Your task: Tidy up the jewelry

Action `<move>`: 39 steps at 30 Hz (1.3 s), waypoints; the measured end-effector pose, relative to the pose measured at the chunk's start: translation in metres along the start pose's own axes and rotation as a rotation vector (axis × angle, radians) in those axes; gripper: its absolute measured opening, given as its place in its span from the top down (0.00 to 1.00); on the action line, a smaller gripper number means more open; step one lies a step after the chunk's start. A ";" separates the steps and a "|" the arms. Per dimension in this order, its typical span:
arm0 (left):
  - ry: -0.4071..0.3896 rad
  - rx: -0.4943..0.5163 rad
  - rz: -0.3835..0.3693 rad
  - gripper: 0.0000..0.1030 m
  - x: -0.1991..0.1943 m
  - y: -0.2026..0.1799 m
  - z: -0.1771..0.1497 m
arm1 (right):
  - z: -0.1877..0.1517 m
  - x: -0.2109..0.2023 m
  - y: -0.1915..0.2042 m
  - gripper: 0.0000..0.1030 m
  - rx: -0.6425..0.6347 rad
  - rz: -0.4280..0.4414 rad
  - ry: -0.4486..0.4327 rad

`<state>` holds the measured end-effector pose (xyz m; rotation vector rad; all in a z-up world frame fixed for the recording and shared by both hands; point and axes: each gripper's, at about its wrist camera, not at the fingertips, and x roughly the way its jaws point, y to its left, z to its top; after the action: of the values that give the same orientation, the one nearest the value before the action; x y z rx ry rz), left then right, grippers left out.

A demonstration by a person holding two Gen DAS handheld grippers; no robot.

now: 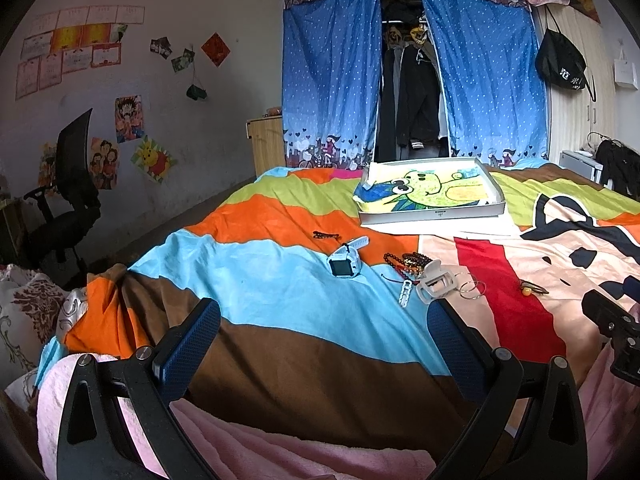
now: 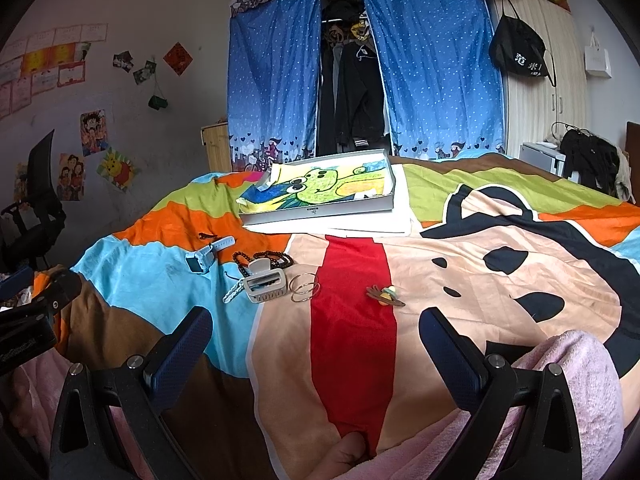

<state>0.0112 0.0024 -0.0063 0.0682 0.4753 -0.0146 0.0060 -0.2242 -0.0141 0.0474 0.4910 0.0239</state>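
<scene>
Jewelry lies scattered on a colourful bedspread. A light blue watch (image 1: 345, 263) (image 2: 202, 258), dark bead bracelets (image 1: 406, 262) (image 2: 264, 258), a white claw clip (image 1: 434, 282) (image 2: 266, 282), a pale chain clip (image 1: 405, 293) (image 2: 233, 292), thin hoop rings (image 1: 472, 289) (image 2: 305, 288), a brown hair clip with a yellow bead (image 1: 532, 289) (image 2: 385, 295) and a small black hairpin (image 1: 326, 235) (image 2: 206, 236). A shallow white tray (image 1: 494, 184) (image 2: 394, 184) lined with a cartoon drawing sits farther back. My left gripper (image 1: 322, 320) and right gripper (image 2: 316, 326) hover open, short of the items, holding nothing.
A blue dotted wardrobe curtain (image 1: 332, 80) with hanging clothes stands behind the bed. A black office chair (image 1: 68, 200) is at the left by a poster-covered wall. Pink fleece (image 2: 580, 364) lies in the foreground. White paper (image 2: 360, 228) lies under the tray.
</scene>
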 end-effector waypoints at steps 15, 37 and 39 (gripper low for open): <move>0.065 0.029 0.014 0.02 0.016 -0.004 -0.001 | -0.003 0.007 -0.002 0.00 0.018 0.011 0.049; 0.232 0.053 -0.017 0.02 0.058 -0.005 0.006 | 0.010 0.037 -0.031 0.00 0.142 0.009 0.176; 0.260 0.046 -0.034 0.02 0.066 -0.004 0.008 | 0.012 0.042 -0.035 0.00 0.152 0.006 0.187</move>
<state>0.0732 -0.0023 -0.0301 0.1084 0.7361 -0.0501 0.0490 -0.2583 -0.0252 0.1975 0.6791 -0.0029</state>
